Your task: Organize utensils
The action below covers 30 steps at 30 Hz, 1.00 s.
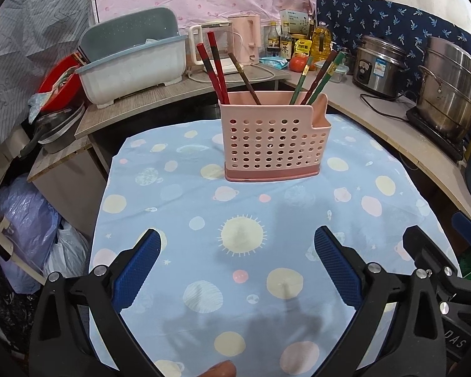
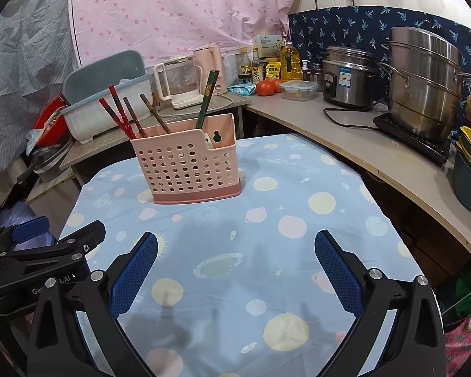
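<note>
Left wrist view: the table (image 1: pixel 179 207), draped in a light blue cloth printed with pale planets and suns, fills the middle of the scene; nothing but the holder stands on it.
Counter: a pale L-shaped worktop (image 1: pixel 389 125) wraps the far and right sides of the table.
Steel pots: a tall stacked stainless steamer pot (image 1: pixel 449 91) stands far right on a black hob, and a steel rice cooker (image 1: pixel 380 66) sits just left of it.
Dish tub: a white plastic dish rack with a grey-blue lid (image 1: pixel 135 62) rests on the far-left shelf.
Kettle: a pale pink electric kettle (image 1: pixel 246 39) stands at the far edge, beside bottles and a yellow oil jug.
Utensil holder: a pink perforated plastic caddy with a darker pink base (image 1: pixel 274 139) stands upright at the far middle of the cloth, well apart from both tools.
Chopsticks: red-and-black chopsticks (image 1: pixel 215 69) and a brown one lean left in the caddy's left part; green and dark ones (image 1: pixel 317 77) lean right in its right part.
Left gripper (image 1: pixel 237 262): blue-padded jaws spread wide, empty, hovering above the near cloth.
Right wrist view: the right gripper (image 2: pixel 235 264) also stands wide apart and holds nothing, above the near cloth; the caddy (image 2: pixel 188 169) lies far and to its left.
</note>
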Motion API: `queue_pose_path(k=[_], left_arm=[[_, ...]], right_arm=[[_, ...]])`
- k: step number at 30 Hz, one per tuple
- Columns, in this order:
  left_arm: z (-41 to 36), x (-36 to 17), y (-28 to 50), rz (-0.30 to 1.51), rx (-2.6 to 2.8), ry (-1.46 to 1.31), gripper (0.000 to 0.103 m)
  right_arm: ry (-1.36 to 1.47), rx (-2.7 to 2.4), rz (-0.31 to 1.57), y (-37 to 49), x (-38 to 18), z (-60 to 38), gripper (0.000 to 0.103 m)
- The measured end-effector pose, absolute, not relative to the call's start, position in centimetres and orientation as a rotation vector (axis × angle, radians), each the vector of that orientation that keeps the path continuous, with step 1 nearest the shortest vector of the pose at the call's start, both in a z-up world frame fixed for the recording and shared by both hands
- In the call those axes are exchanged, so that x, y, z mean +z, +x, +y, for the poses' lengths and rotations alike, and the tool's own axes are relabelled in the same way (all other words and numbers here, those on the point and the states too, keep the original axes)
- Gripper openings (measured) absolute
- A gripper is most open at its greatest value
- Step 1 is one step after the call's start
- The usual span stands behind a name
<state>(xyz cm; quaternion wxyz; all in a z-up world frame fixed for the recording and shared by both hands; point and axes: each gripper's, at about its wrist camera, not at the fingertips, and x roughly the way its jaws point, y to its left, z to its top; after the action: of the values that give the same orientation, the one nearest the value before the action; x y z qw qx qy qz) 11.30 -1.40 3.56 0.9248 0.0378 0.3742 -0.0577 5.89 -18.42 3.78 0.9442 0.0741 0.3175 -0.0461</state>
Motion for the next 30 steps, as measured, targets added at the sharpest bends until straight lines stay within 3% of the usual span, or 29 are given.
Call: queue_pose_path(k=[30], left_arm=[[-1.42,3.5,11.35,0.765,-0.087,0.102,0.094]], right_arm=[[0.15,-0.094,0.651,5.97,3.54,-18.34,0.097]])
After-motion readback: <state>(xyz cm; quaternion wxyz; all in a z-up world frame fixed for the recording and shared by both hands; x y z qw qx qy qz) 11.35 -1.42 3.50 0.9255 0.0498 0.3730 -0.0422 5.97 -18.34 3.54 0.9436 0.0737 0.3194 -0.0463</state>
